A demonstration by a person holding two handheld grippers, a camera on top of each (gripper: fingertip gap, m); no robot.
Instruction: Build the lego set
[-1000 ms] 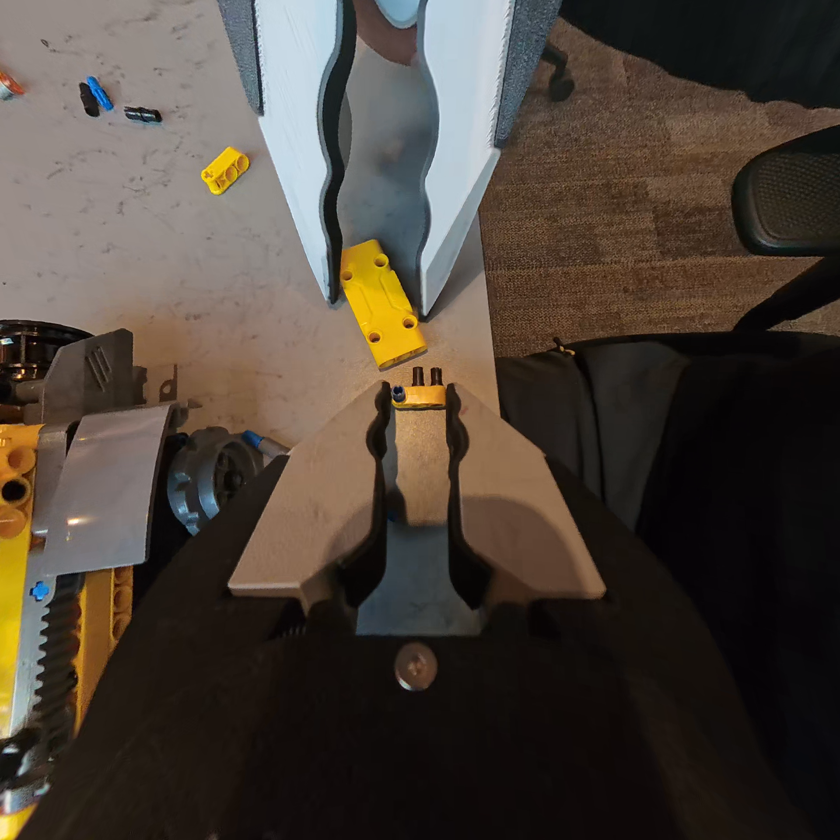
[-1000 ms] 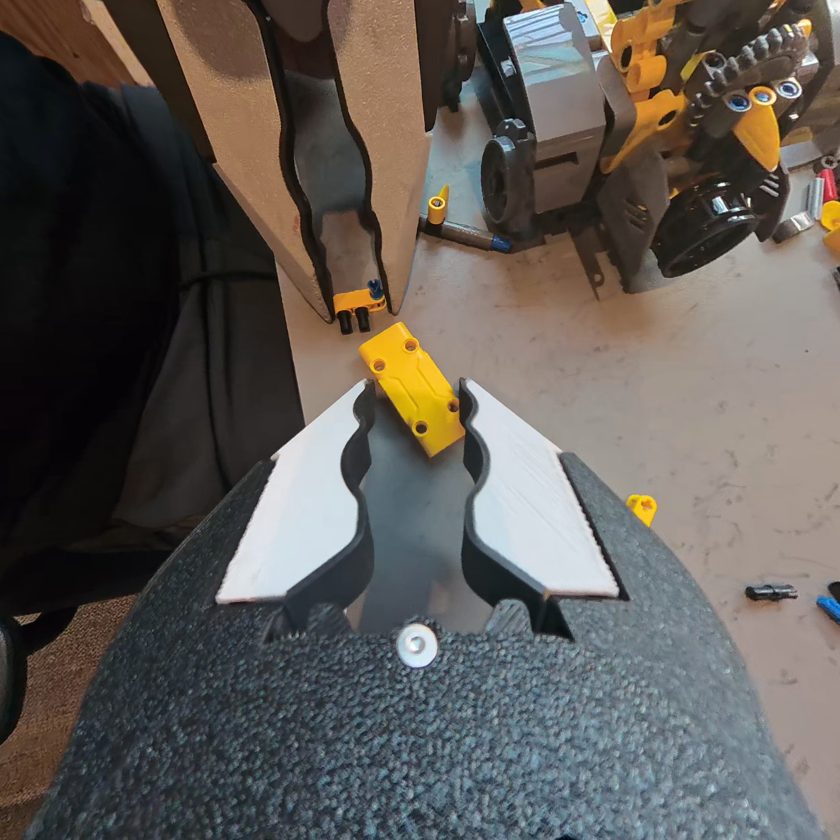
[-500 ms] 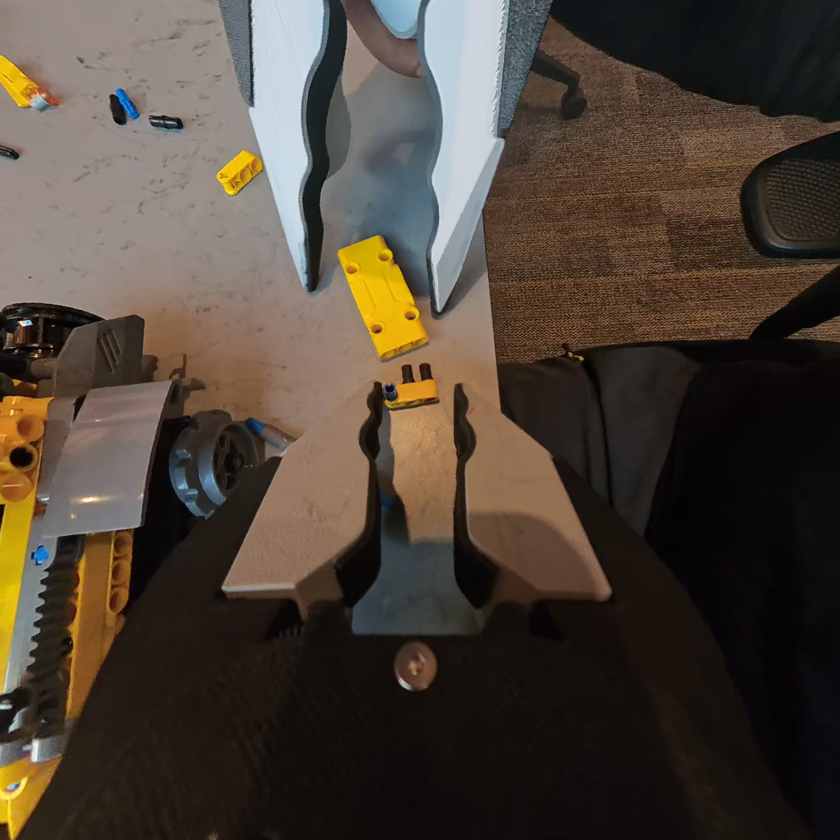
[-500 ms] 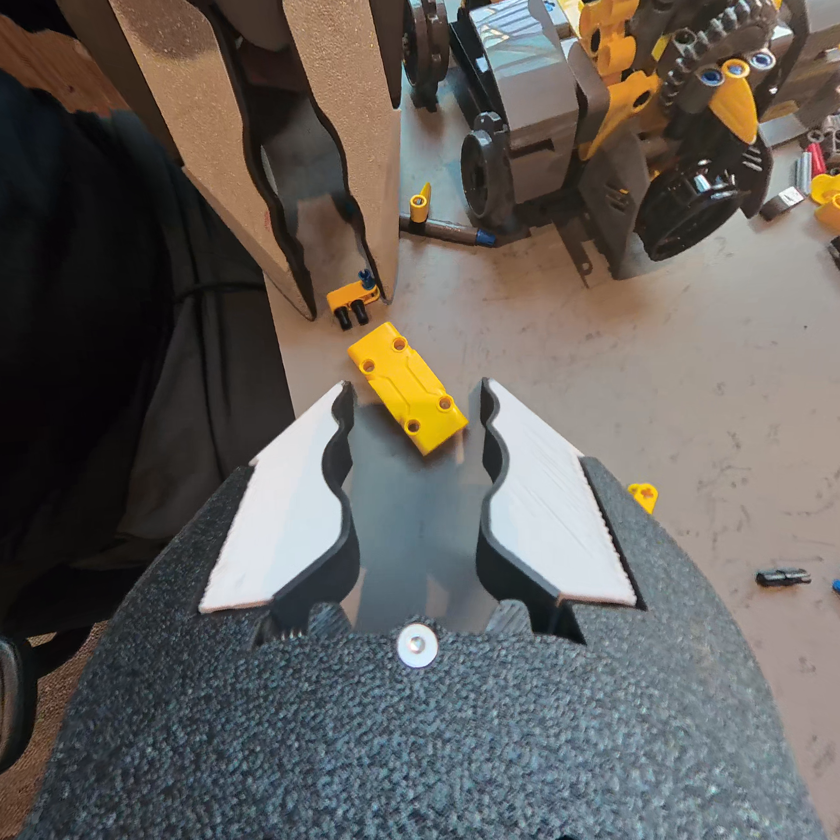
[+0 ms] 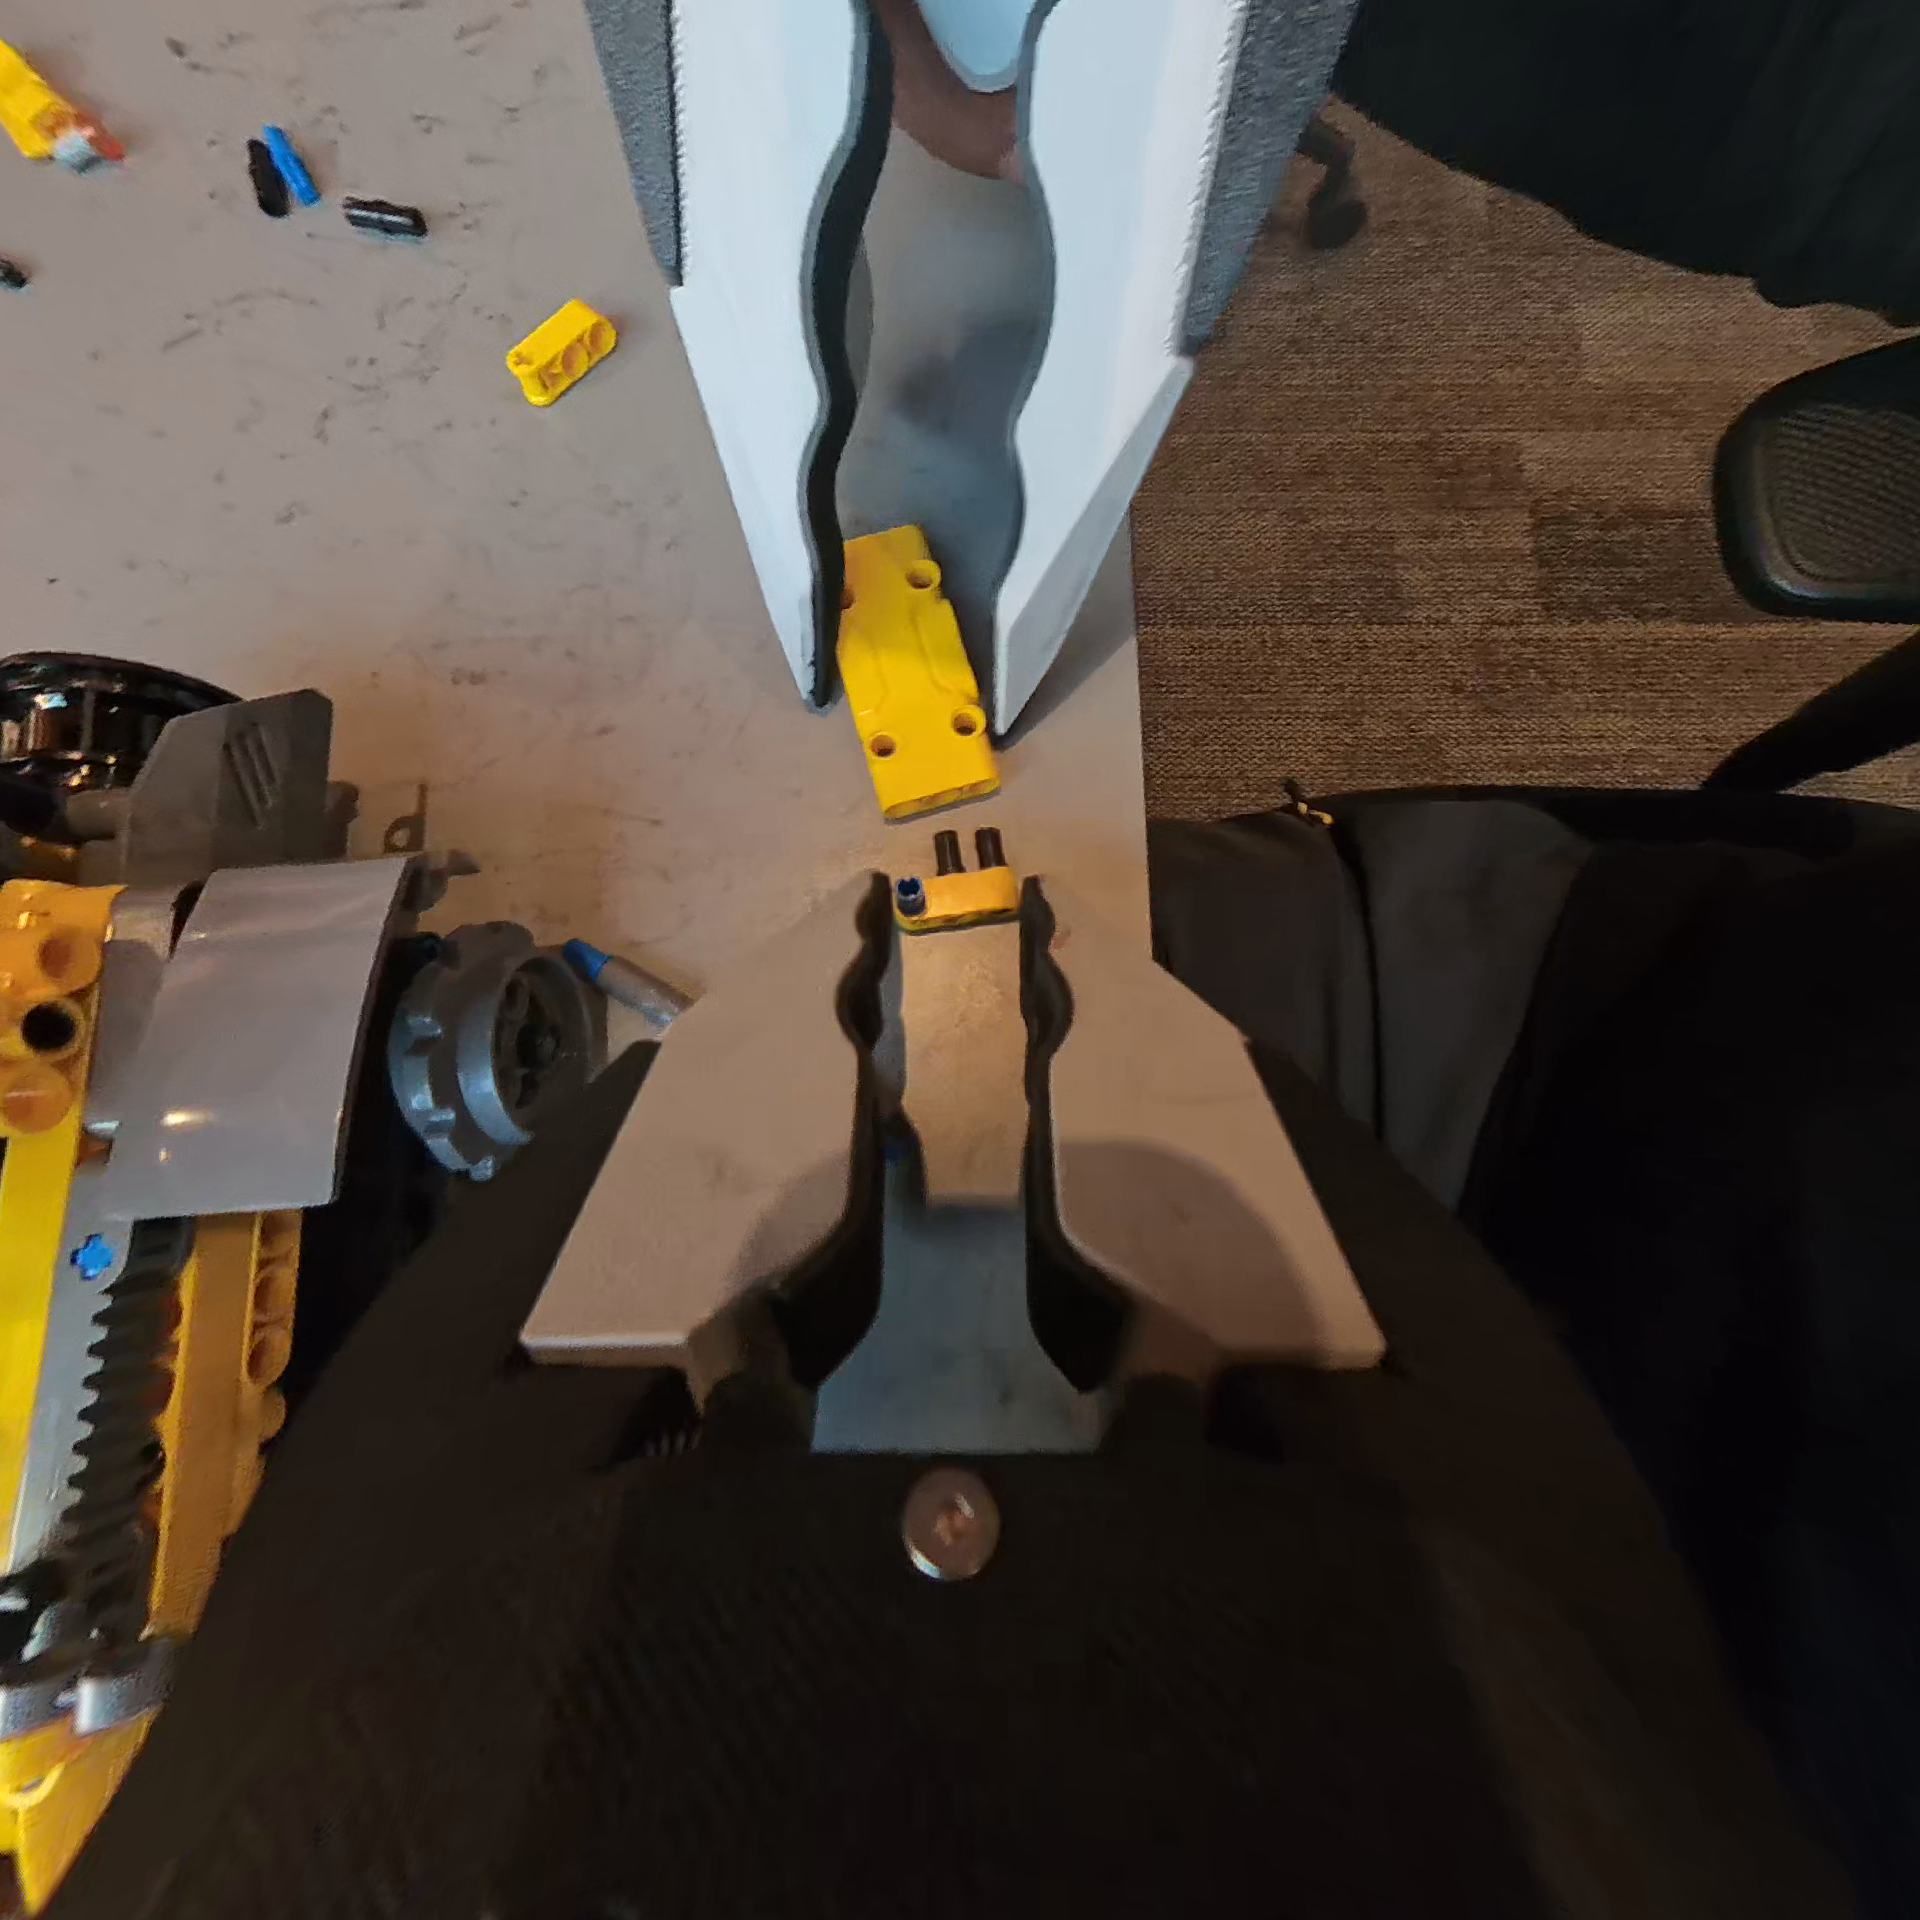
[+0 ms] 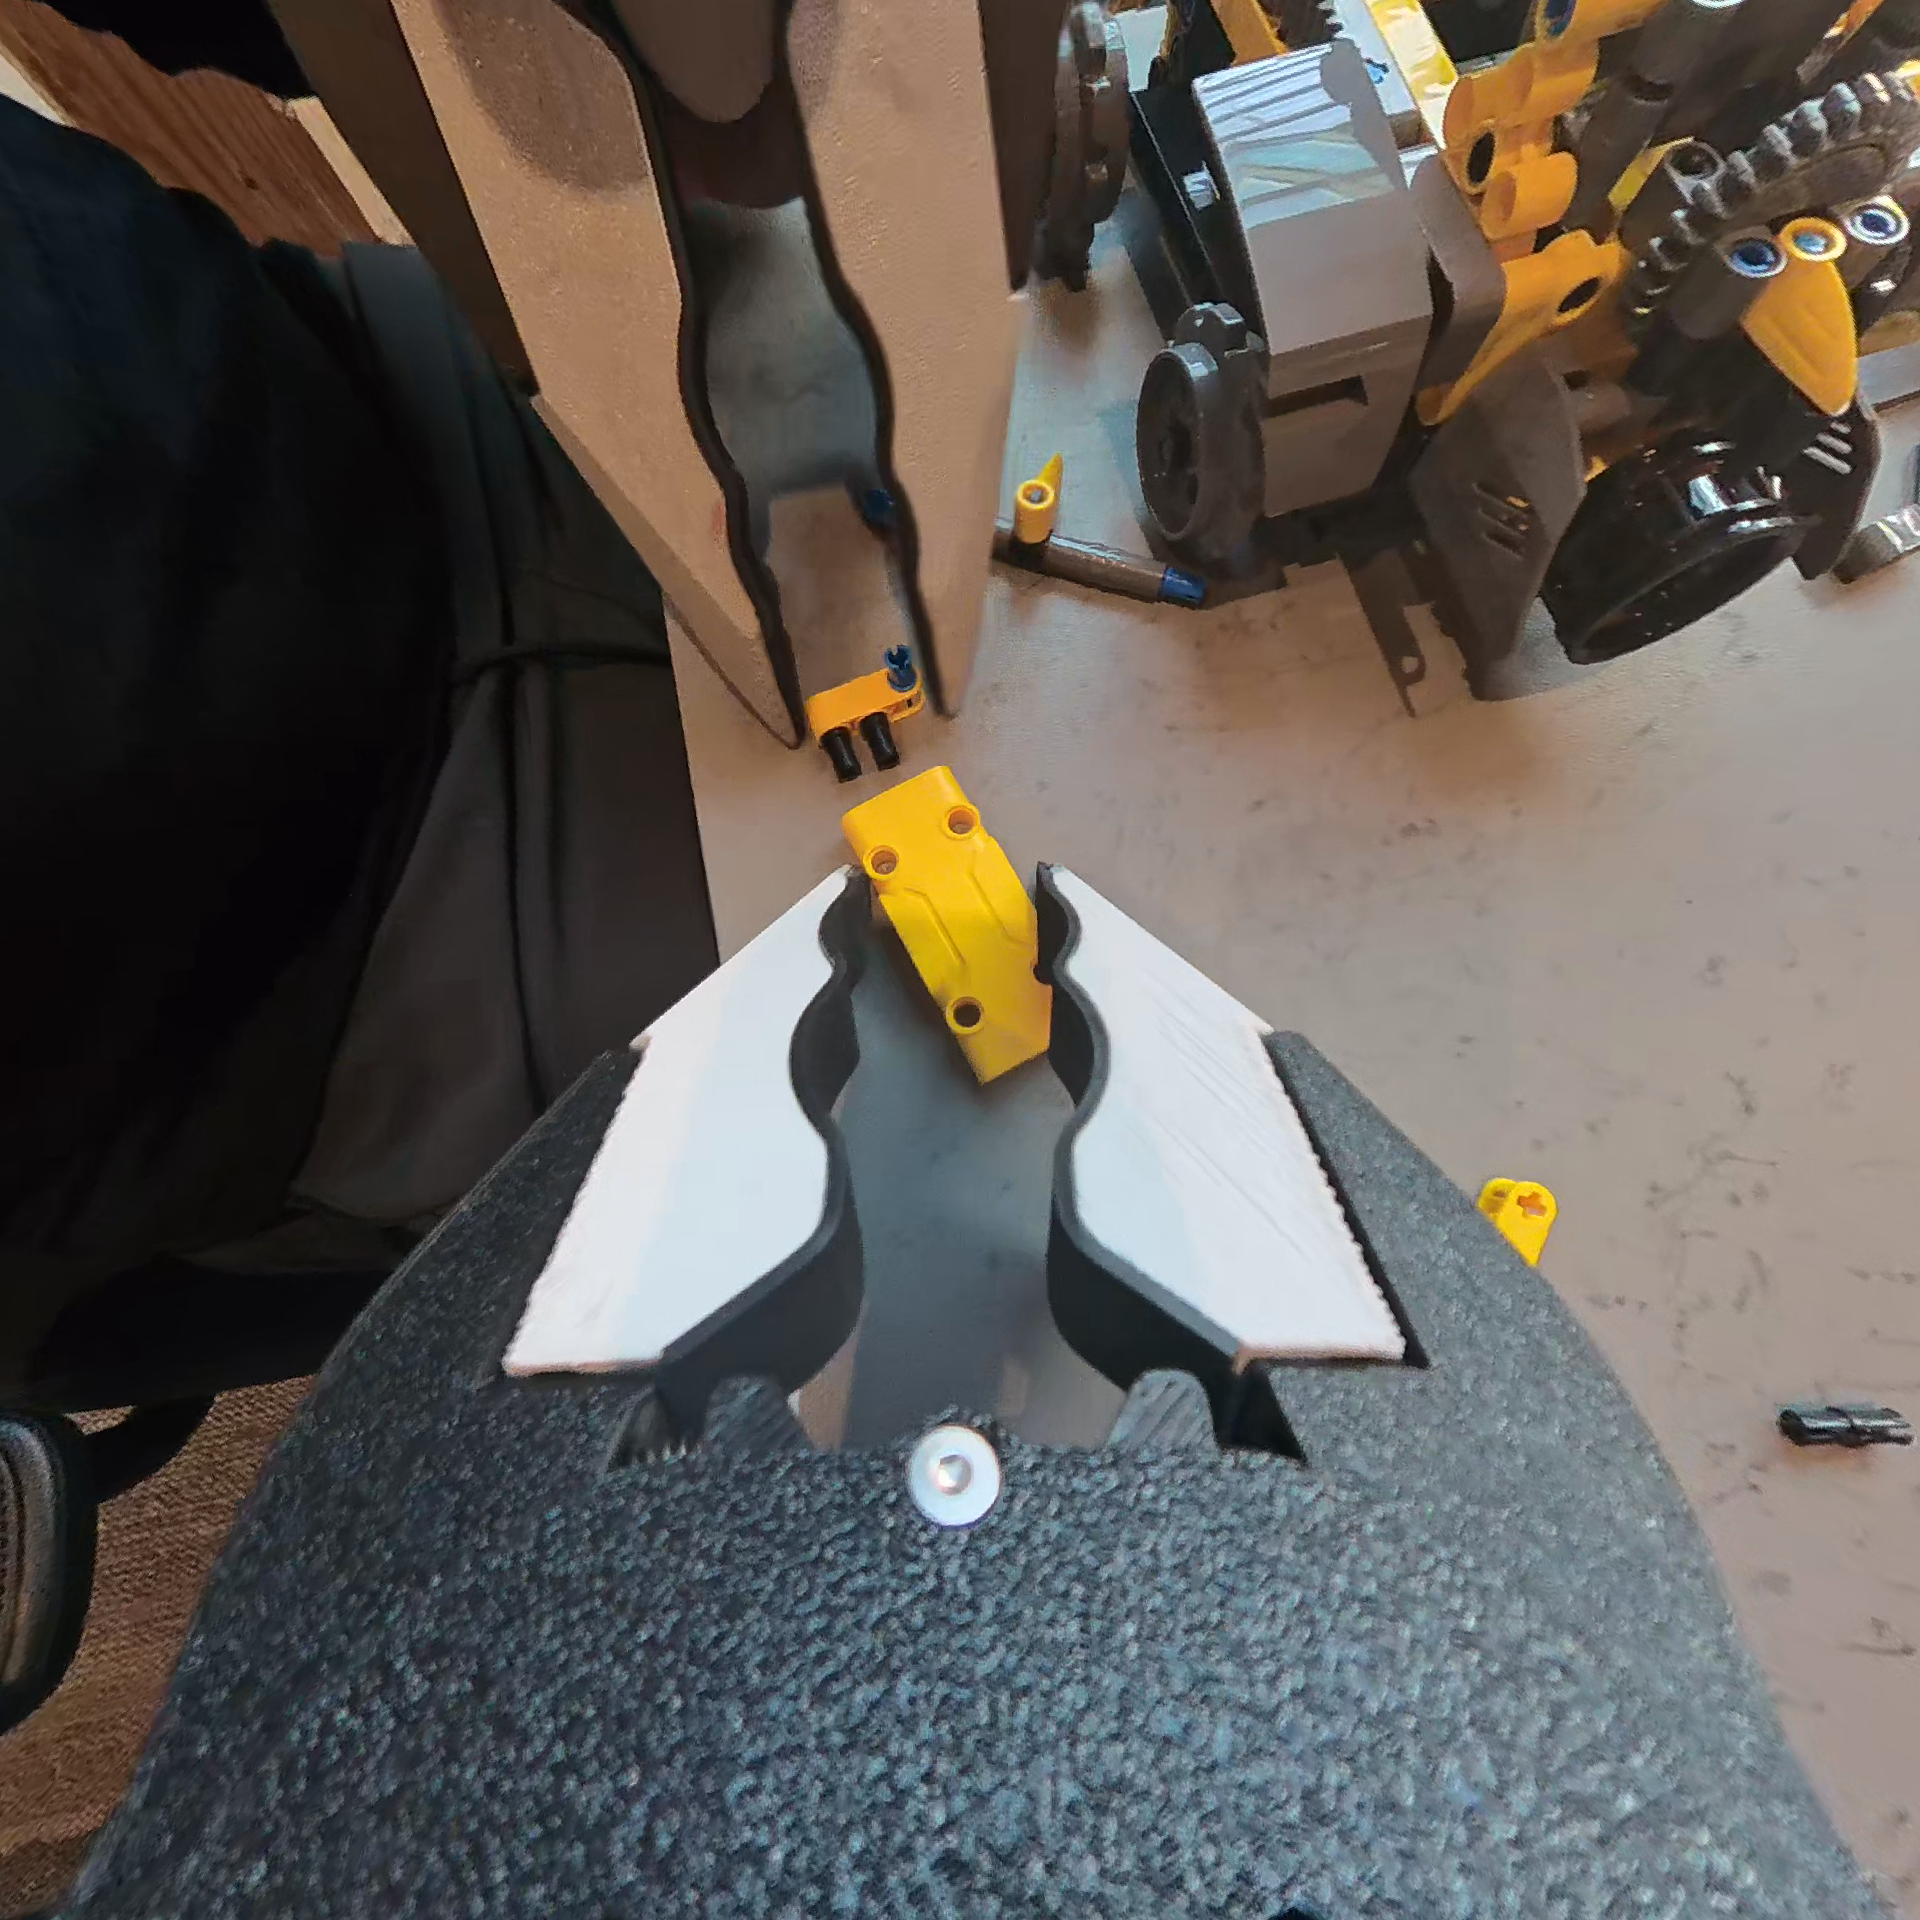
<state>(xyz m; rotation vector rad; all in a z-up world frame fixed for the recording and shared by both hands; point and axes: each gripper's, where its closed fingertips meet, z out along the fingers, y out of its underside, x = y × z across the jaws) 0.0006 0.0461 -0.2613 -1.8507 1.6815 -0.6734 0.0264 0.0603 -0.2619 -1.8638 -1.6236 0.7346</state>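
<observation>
Grippers met tip to tip near the table [image 5: 312,540] edge. Left gripper [image 5: 958,896] clamped a small yellow connector [image 5: 956,899] with two black pins pointing to 12 o'clock. Right gripper [image 6: 948,894] pinched a yellow panel piece [image 6: 956,935], tilted between its fingertips, just beyond the pins. Yellow-and-grey toy vehicle [image 6: 1507,343] sat at 1 o'clock of the right gripper; a loose yellow beam [image 5: 561,350] lay at 11 o'clock of the left.
</observation>
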